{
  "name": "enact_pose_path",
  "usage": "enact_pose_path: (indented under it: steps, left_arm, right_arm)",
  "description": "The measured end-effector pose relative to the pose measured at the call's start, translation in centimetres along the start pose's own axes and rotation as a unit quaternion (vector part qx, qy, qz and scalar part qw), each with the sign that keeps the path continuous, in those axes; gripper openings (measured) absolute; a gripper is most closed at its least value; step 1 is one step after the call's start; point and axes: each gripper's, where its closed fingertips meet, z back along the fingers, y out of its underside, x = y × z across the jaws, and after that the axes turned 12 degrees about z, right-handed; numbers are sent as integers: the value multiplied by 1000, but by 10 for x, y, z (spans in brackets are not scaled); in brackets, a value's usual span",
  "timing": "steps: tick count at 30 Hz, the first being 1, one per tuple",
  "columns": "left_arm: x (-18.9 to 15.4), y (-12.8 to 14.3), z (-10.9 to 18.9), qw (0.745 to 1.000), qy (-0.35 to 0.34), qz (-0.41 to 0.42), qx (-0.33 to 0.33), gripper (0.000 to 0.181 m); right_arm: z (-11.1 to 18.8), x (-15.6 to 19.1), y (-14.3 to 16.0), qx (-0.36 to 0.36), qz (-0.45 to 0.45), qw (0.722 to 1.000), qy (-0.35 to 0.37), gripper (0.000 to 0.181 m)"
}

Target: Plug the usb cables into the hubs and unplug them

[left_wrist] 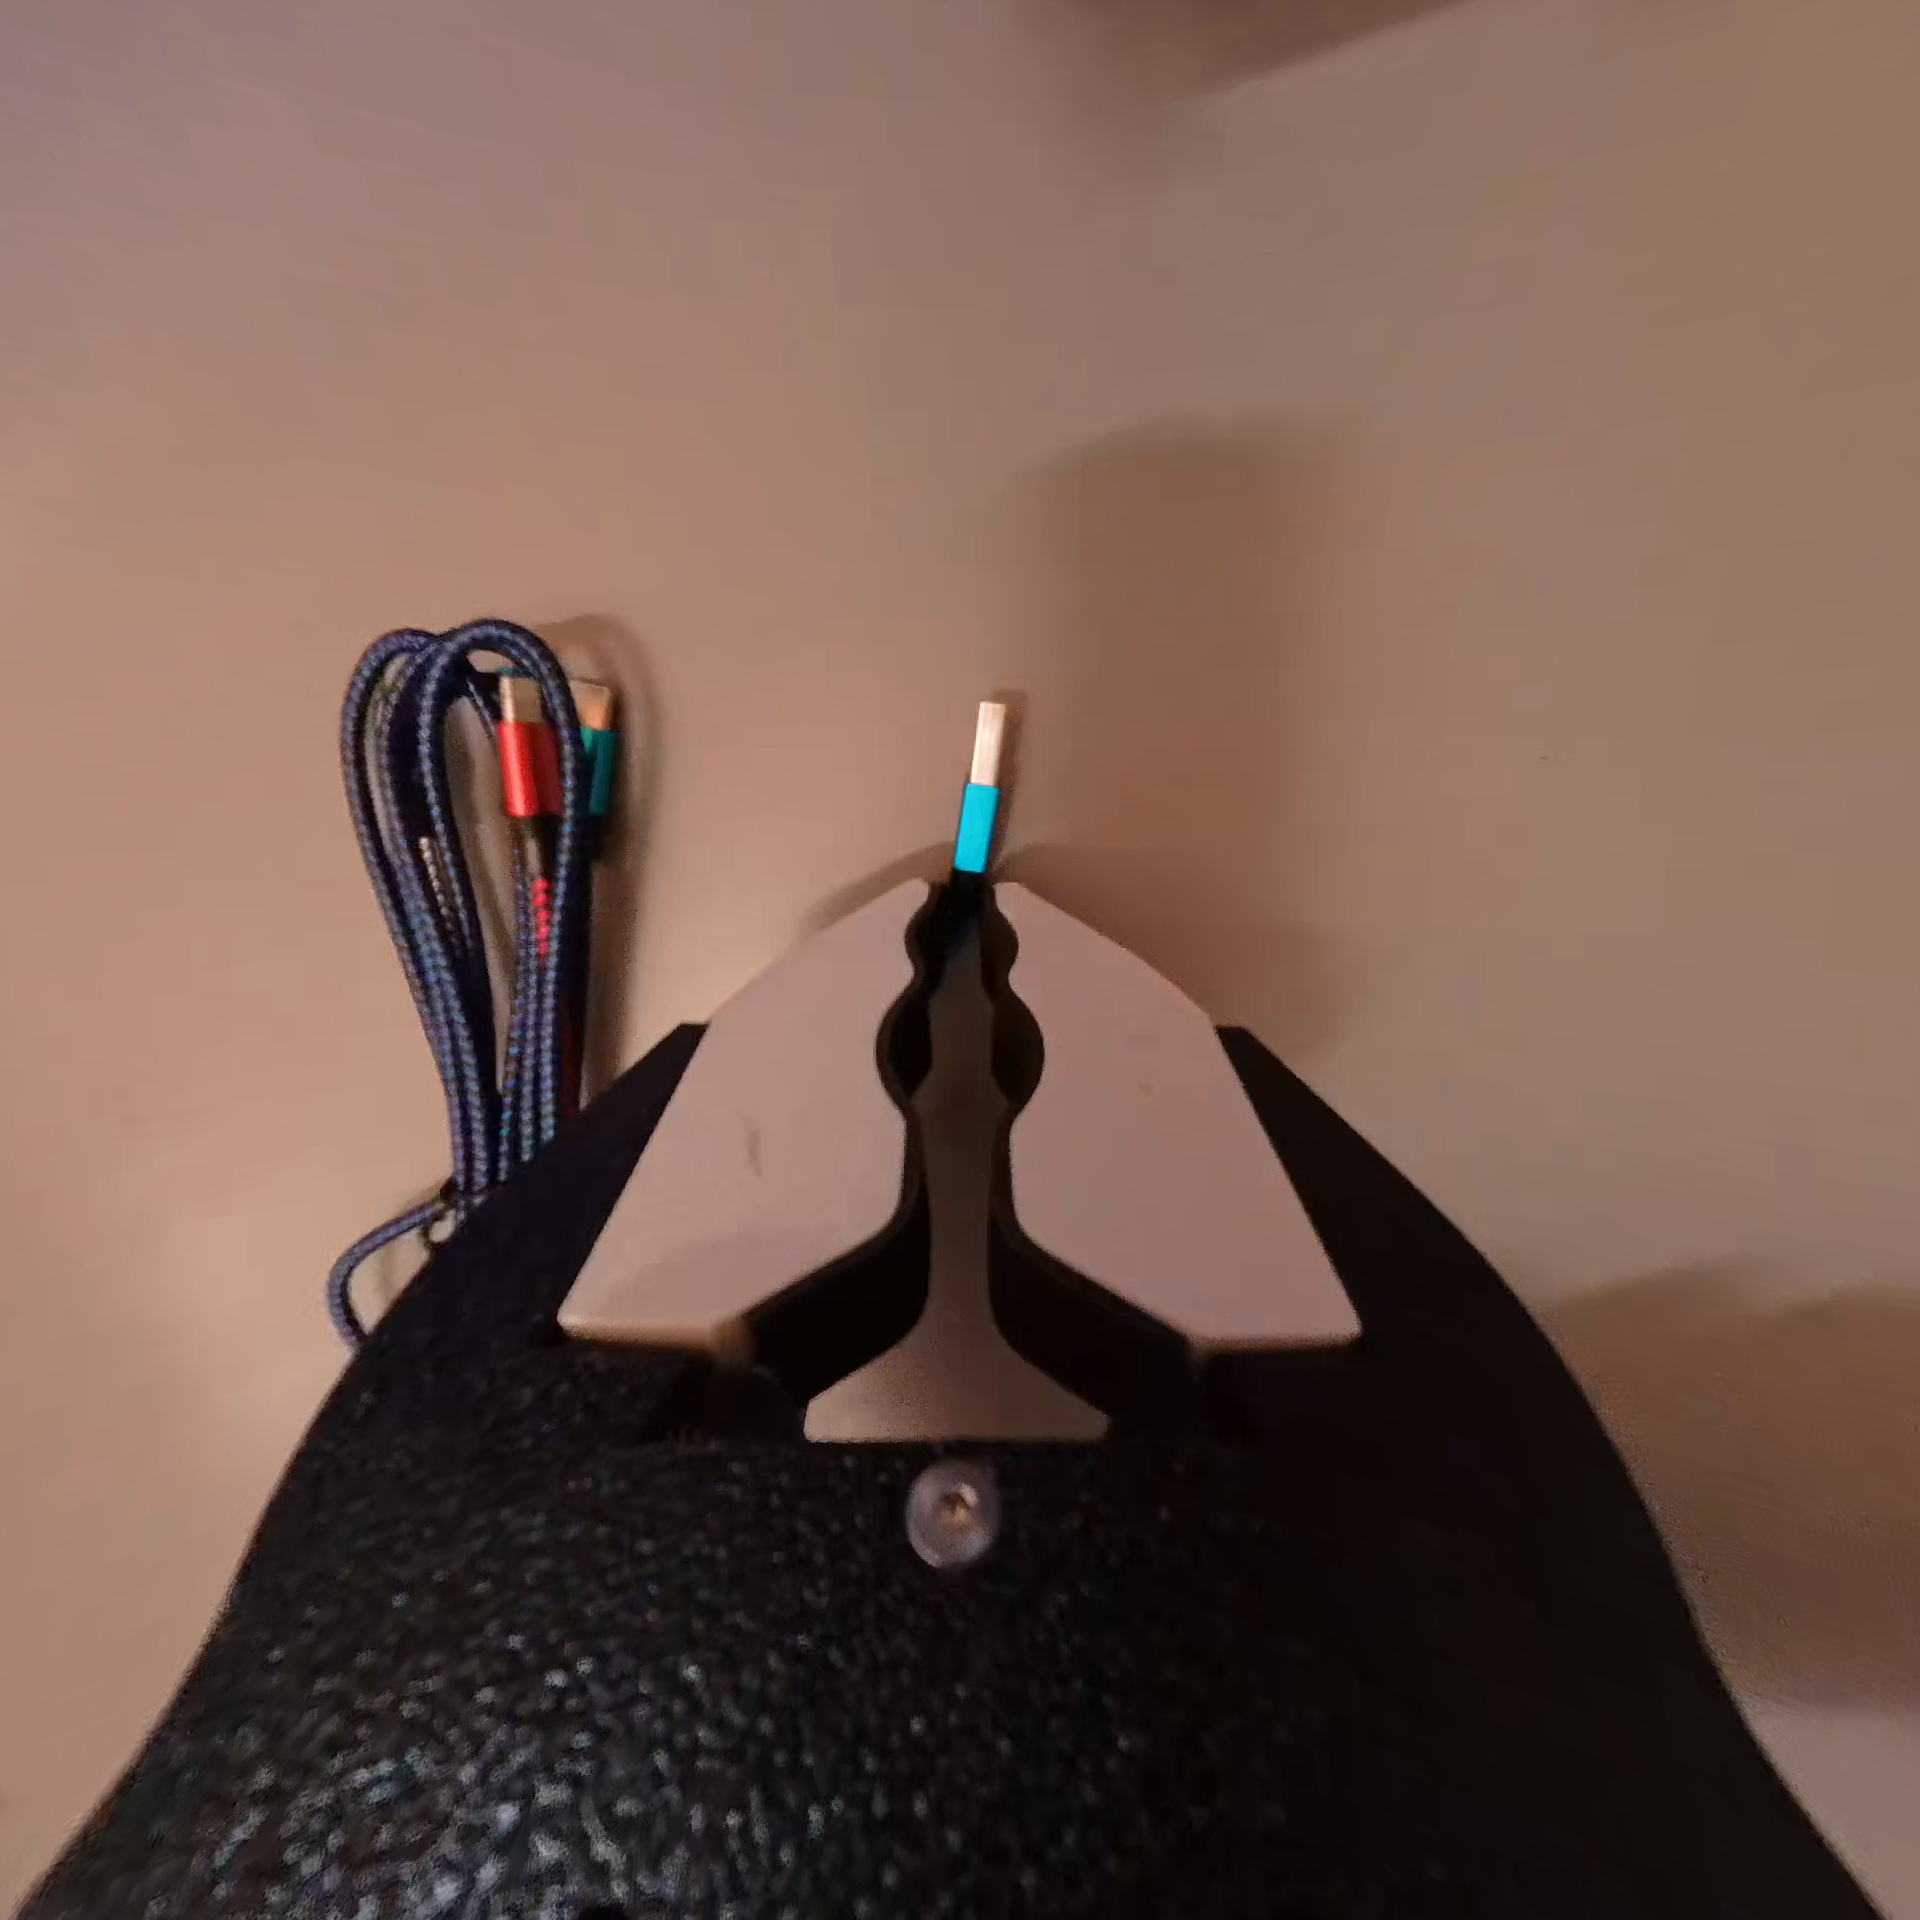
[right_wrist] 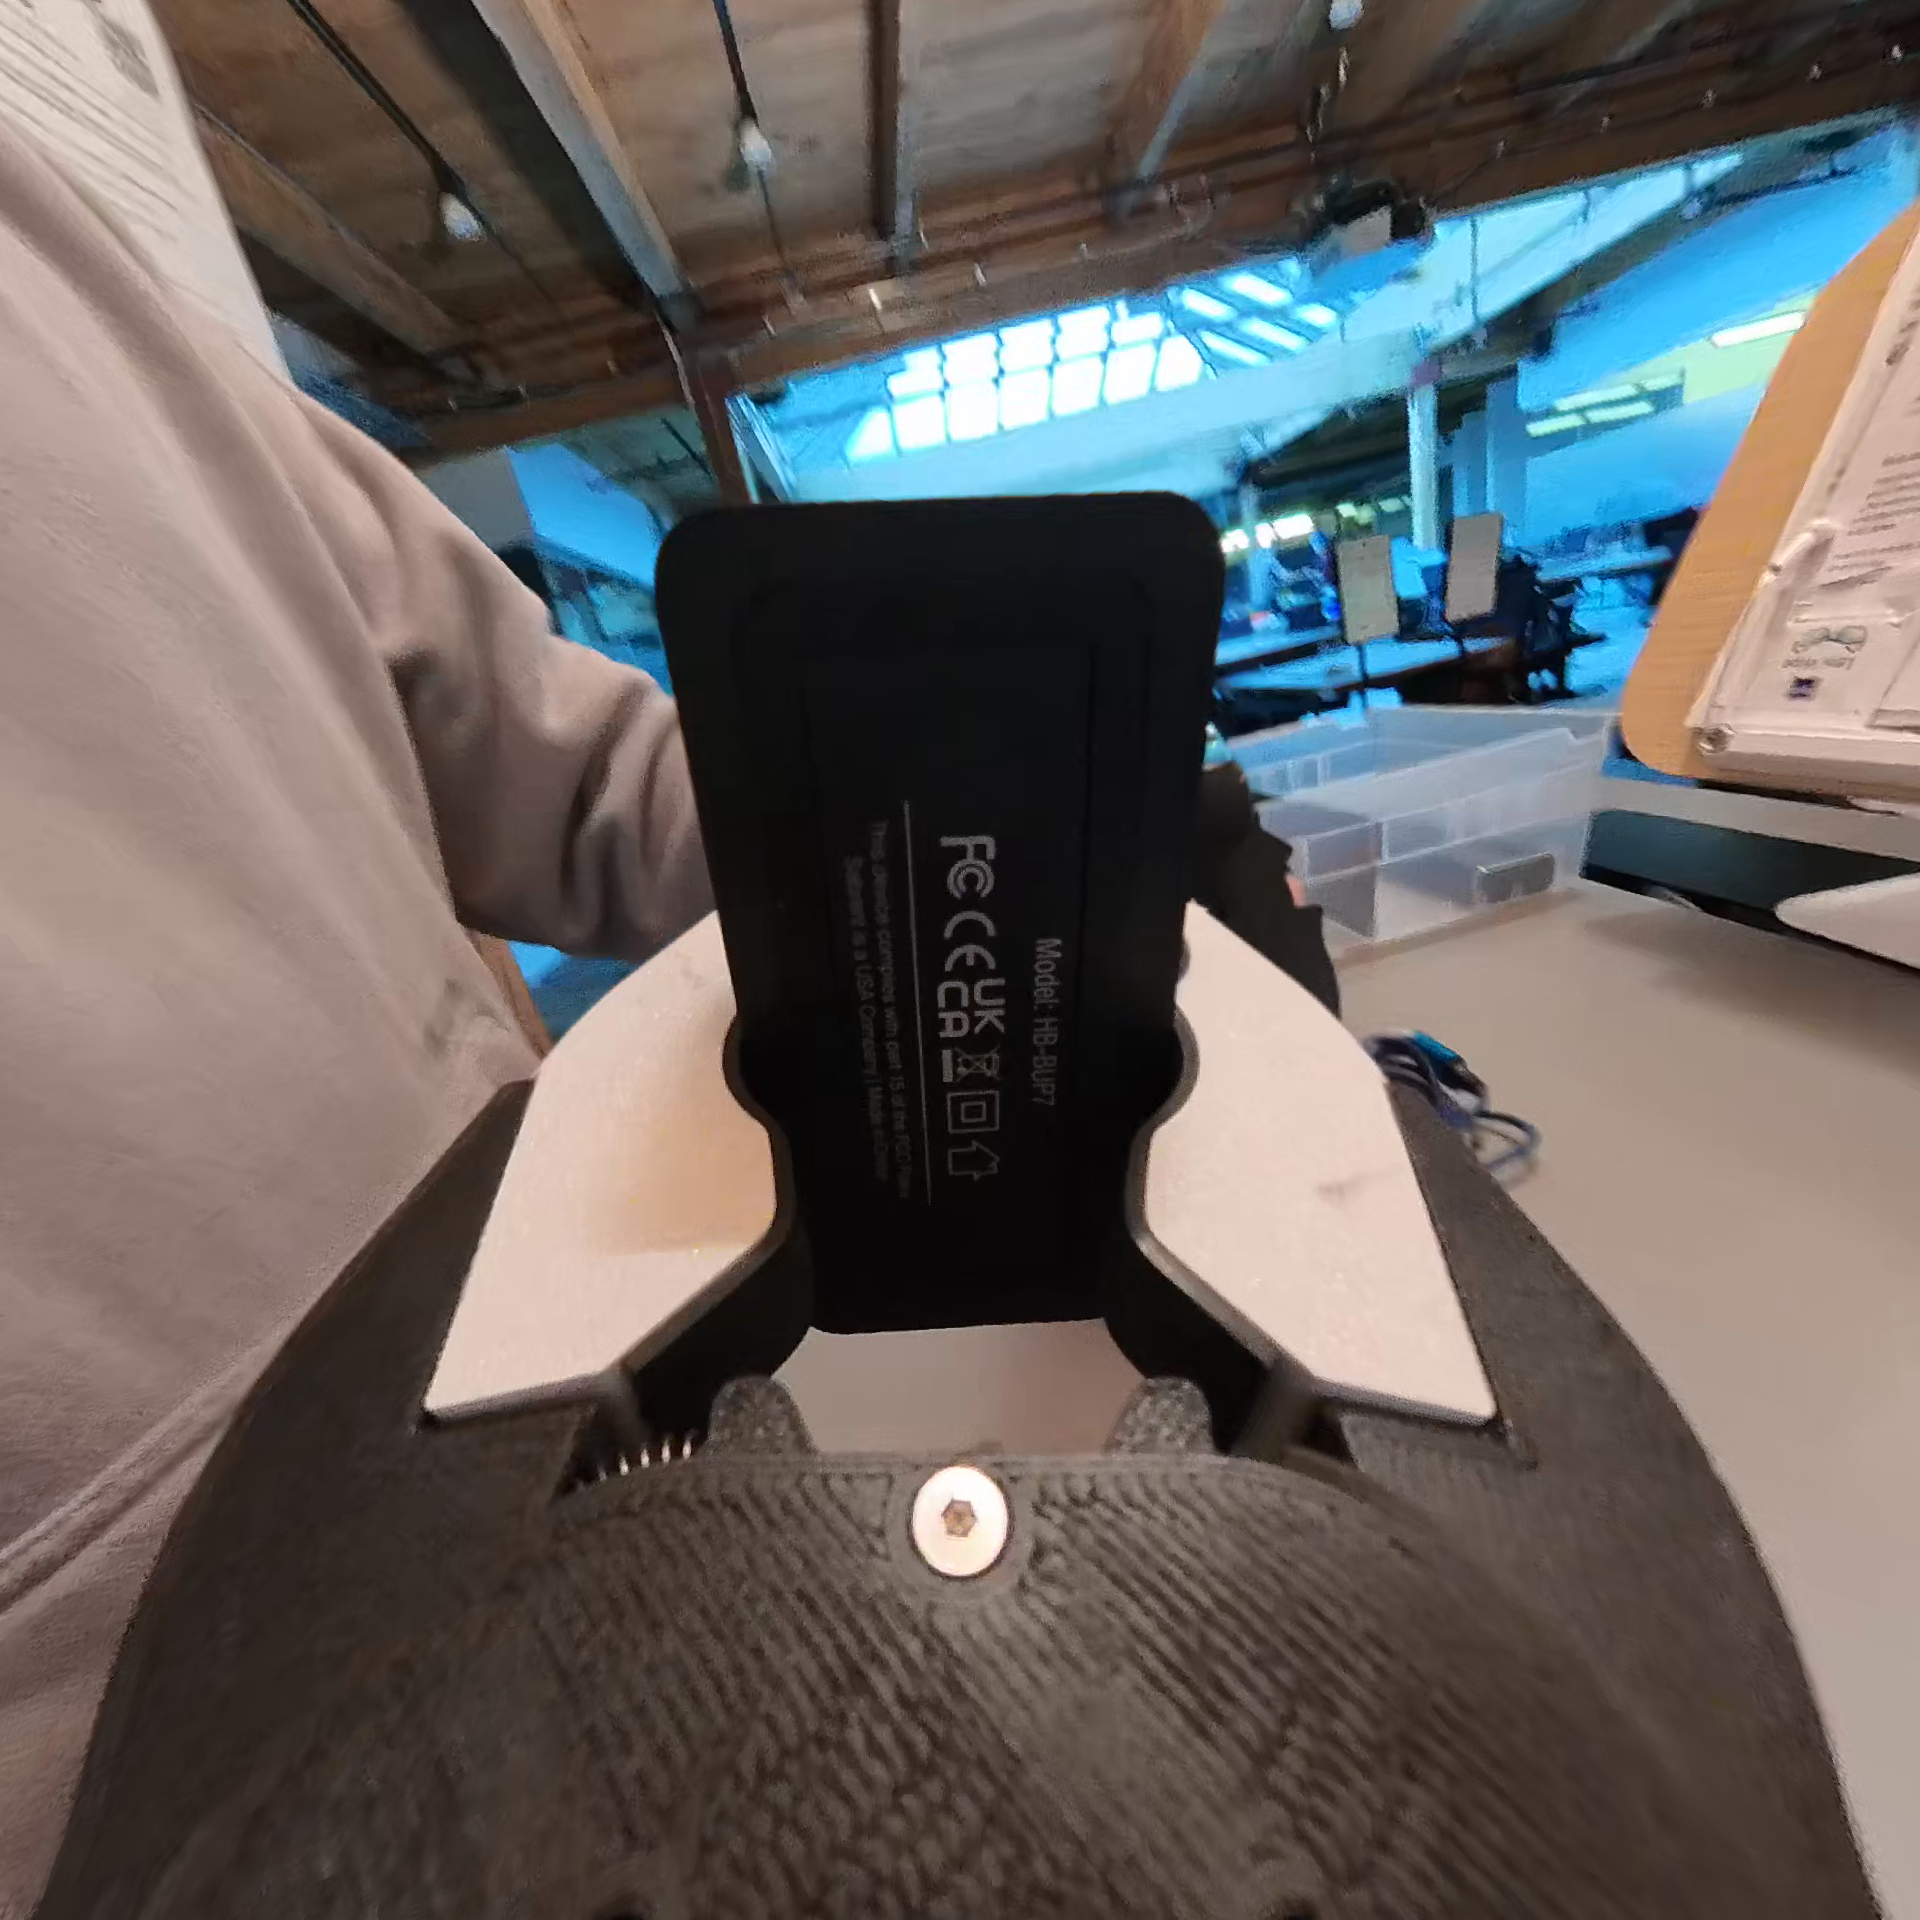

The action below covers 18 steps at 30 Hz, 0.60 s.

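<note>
Left wrist view: left gripper (left_wrist: 966,883), grainy black plastic with smooth pale scalloped fingers, pinched tight on a thin cable just behind the teal plug (left_wrist: 977,826) and its flat metal tip, above a plain desk (left_wrist: 1455,520); looped braided cables (left_wrist: 468,935) lying left, red plug (left_wrist: 530,769) among them.

Right wrist view: right gripper (right_wrist: 956,1060), ribbed black body, clamped on a matte black, round-cornered hub (right_wrist: 940,779), held upright off the desk (right_wrist: 1662,1195), printed back facing the camera; grey sleeve (right_wrist: 364,675) left, clear bins (right_wrist: 1434,800) right.

The smooth, pale tabletop (left_wrist: 1351,416) carries a bundle of blue braided cables (left_wrist: 468,935) with a red plug and a green plug. In the right wrist view, clear plastic bins (right_wrist: 1434,810) sit far back on the tabletop, with the blue cables nearer.
</note>
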Motion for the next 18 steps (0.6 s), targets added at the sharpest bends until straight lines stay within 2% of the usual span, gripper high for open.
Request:
enact_pose_path:
  steps: [1, 3, 5, 9, 12, 15, 18]
  left_arm:
    - [0, 0, 0, 1000, -14, -12, 0, 5]
    - [5, -1, 1, 998, -56, -33, -5, 5]
    - [15, -4, 6, 992, -115, -45, -22, 5]
    - [39, -16, 27, 961, -256, -36, -93, 5]
    - [52, -15, 46, 927, -358, -31, -110, 5]
    - [57, -22, 74, 883, -451, -29, -124, 5]
    - [52, -38, 111, 828, -545, -66, -118, 5]
  right_arm:
    - [3, 3, -7, -28, -16, 999, -12, 71]
    - [9, 3, -21, -84, -41, 995, -19, 71]
    - [14, 2, -28, -109, -52, 992, -25, 71]
    - [21, 0, -41, -153, -68, 985, -33, 71]
    - [25, -4, -47, -174, -77, 981, -34, 71]
    - [23, -9, -40, -143, -63, 988, -13, 71]
    - [19, -20, -33, -116, -59, 991, 24, 71]
